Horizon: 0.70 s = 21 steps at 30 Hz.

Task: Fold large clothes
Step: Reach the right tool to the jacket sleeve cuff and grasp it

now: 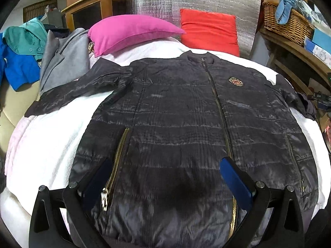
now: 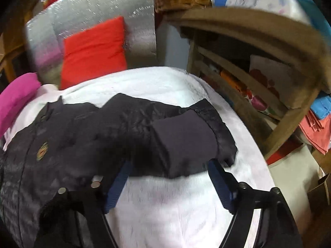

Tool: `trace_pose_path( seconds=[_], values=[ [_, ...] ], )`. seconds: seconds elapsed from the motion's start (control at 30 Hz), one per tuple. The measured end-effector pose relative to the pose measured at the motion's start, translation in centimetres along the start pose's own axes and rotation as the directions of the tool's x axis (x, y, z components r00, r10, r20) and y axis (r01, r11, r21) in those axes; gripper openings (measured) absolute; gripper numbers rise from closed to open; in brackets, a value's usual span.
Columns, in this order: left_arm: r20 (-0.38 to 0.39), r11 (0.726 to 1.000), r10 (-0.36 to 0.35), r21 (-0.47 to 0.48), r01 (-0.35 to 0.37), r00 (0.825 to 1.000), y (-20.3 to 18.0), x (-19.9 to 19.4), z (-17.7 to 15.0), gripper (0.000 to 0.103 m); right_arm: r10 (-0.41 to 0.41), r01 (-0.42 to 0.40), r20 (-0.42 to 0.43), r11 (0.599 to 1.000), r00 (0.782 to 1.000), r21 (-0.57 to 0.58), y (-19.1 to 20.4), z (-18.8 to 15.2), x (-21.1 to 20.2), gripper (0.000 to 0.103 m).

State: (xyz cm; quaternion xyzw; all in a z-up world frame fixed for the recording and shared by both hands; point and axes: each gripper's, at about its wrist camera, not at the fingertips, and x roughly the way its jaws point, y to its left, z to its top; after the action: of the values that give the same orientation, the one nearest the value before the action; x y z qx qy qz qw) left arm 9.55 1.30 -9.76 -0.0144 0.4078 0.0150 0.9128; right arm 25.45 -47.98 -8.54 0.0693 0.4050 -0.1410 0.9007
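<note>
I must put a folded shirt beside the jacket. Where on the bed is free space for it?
White bedcover lies bare left of the jacket, below its spread sleeve. A second bare patch lies below the right cuff, toward the wooden shelf. The head is crowded: pink pillow, red pillow, grey garment.

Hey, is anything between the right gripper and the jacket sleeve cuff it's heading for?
Nothing visible. The right gripper is open, and the sleeve cuff lies just ahead of its fingertips on the white bed cover; only bare cover lies between the fingers.
</note>
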Motion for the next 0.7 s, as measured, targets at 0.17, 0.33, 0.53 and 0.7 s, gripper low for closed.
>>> trace_pose_path(
  seconds=[0.17, 0.33, 0.53, 0.7],
  values=[
    [-0.024, 1.000, -0.009, -0.008, 0.009, 1.000, 0.4, 1.8, 0.3, 0.103, -0.043, 0.039, -0.112, 0.999, 0.993, -0.033, 0.3, 0.8, 5.3, 0.054],
    [-0.032, 1.000, -0.015, -0.023, 0.014, 0.999, 1.0, 2.8, 0.1, 0.103, 0.017, -0.010, -0.133, 0.998, 0.991, 0.055, -1.6, 1.1, 5.5, 0.011],
    [-0.025, 0.997, -0.047, -0.055, 0.046, 0.999, 1.7, 2.8, -0.1, 0.103, 0.092, -0.086, -0.052, 0.991, 0.994, 0.106, -1.6, 4.0, 0.2, 0.008],
    [0.000, 0.995, -0.056, -0.084, 0.055, 0.998, 2.9, 1.8, -0.4, 0.103, 0.217, -0.219, 0.033, 0.967, 0.976, 0.129, 0.5, 7.0, -5.1, 0.008]
  ],
)
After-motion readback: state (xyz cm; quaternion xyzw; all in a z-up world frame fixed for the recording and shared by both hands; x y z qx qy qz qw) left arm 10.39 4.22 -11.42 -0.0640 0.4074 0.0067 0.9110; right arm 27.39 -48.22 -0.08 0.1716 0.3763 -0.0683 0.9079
